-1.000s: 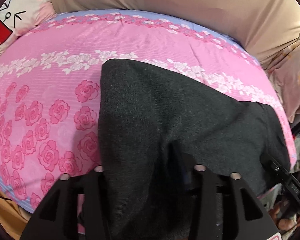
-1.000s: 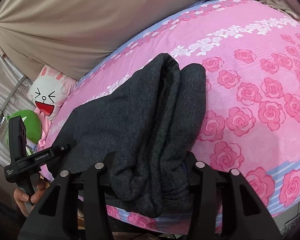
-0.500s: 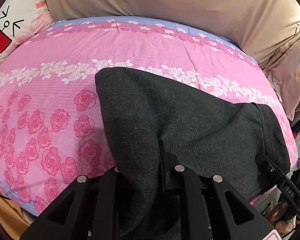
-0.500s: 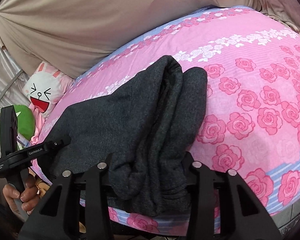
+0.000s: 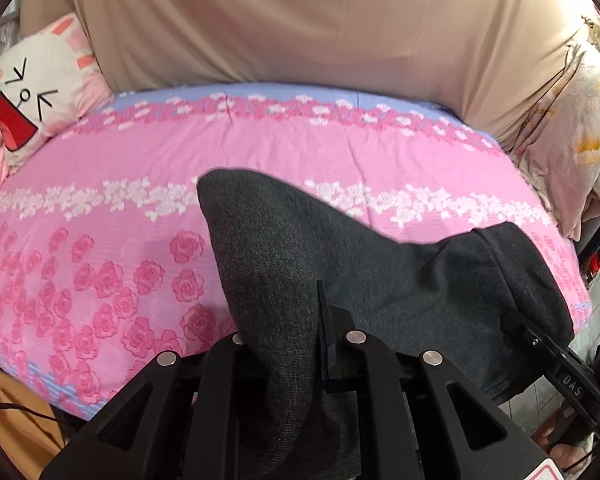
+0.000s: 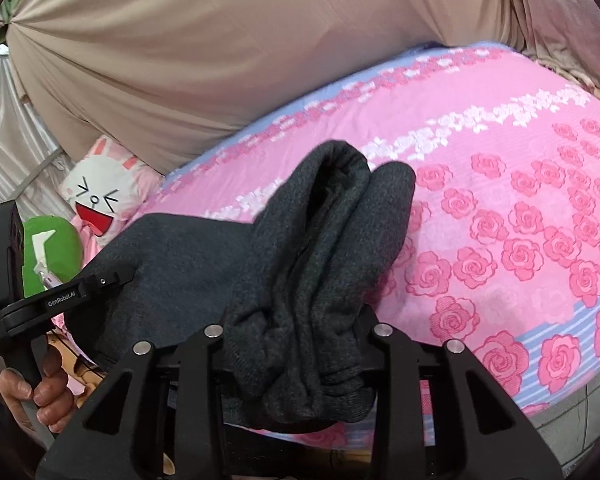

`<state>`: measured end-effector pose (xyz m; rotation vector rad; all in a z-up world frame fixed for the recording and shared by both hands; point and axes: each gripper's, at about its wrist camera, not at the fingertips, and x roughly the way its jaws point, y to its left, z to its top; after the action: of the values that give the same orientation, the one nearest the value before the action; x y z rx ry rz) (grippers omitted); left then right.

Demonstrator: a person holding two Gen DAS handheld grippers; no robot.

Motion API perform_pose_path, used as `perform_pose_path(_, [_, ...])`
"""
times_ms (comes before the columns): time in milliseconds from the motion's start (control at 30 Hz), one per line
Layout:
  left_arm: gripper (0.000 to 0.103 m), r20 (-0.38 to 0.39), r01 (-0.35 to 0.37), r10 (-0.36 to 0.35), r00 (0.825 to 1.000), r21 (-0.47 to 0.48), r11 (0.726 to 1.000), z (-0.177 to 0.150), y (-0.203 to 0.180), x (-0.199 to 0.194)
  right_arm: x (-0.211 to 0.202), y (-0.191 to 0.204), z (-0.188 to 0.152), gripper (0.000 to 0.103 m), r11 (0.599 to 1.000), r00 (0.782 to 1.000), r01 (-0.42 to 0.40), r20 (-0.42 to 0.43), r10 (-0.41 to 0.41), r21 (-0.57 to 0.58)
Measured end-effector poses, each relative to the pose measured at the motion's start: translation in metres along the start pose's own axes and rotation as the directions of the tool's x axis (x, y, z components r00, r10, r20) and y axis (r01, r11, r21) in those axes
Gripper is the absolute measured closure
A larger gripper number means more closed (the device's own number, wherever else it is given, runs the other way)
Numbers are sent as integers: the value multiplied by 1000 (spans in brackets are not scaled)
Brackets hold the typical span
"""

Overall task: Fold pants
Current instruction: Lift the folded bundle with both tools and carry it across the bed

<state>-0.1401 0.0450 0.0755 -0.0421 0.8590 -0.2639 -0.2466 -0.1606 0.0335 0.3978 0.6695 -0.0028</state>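
Note:
Dark grey pants (image 5: 380, 272) hang across the pink rose bedspread (image 5: 100, 240), lifted at both near ends. My left gripper (image 5: 280, 340) is shut on a narrow pinch of the cloth, which drapes down over its fingers. In the right wrist view the pants (image 6: 204, 256) bunch in thick folds between the fingers of my right gripper (image 6: 296, 332), whose jaws are closing on the bundle. The left gripper (image 6: 112, 278) shows there too, clamped on the other corner, with a hand (image 6: 40, 392) on its handle. The right gripper (image 5: 512, 320) shows at the pants' far corner in the left wrist view.
A bunny-face pillow (image 5: 40, 92) lies at the bed's left end, beside a green cushion (image 6: 56, 248). A beige drape (image 5: 300, 20) backs the bed. Floral bedding (image 5: 580, 140) is piled at the right end. The bedspread (image 6: 520, 220) beyond the pants is bare.
The left jaws closed from wide apart to a tight pinch on the cloth. The right jaws narrowed on the bundle. Both grippers rose, lifting the pants' near edge off the bed.

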Motion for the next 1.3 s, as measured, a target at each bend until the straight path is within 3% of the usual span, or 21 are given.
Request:
perform_pose_path(233, [93, 128, 34, -38, 991, 37, 999, 19, -11, -57, -46, 32, 21, 71, 996, 988, -50, 142, 61, -76])
perform_pose_path(400, [93, 280, 78, -91, 956, 59, 995, 42, -10, -114, -90, 58, 56, 71, 986, 948, -64, 299, 108, -155])
perform_pose_path(600, [92, 491, 97, -136, 861, 106, 990, 79, -13, -181, -132, 90, 108, 70, 961, 865, -63, 467, 186, -268])
perform_pose_path(800, [92, 657, 58, -140, 741, 145, 988, 121, -18, -226, -150, 115, 165, 70, 932, 765, -54, 585, 270, -359])
perform_pose_path(867, [91, 696, 46, -136, 705, 147, 988, 136, -18, -232, -149, 119, 183, 69, 926, 742, -50, 606, 285, -375])
perform_pose_path(1000, [90, 744, 31, -128, 656, 143, 989, 170, -15, -231, -141, 123, 220, 69, 917, 713, -51, 628, 312, -397])
perform_pose_path(1100, [89, 761, 4, -114, 639, 145, 989, 188, -16, -221, -127, 124, 245, 69, 912, 705, -42, 635, 316, -407])
perform_pose_path(1167, [89, 759, -12, -102, 643, 144, 990, 206, -15, -206, -113, 123, 259, 69, 910, 702, -32, 639, 315, -413])
perform_pose_path(1233, [89, 743, -16, -96, 663, 143, 990, 227, -11, -187, -92, 117, 274, 69, 917, 709, -21, 640, 295, -399])
perform_pose_path(1300, [89, 708, -13, -87, 700, 135, 991, 247, -3, -158, -58, 102, 292, 68, 933, 740, -28, 620, 261, -359])
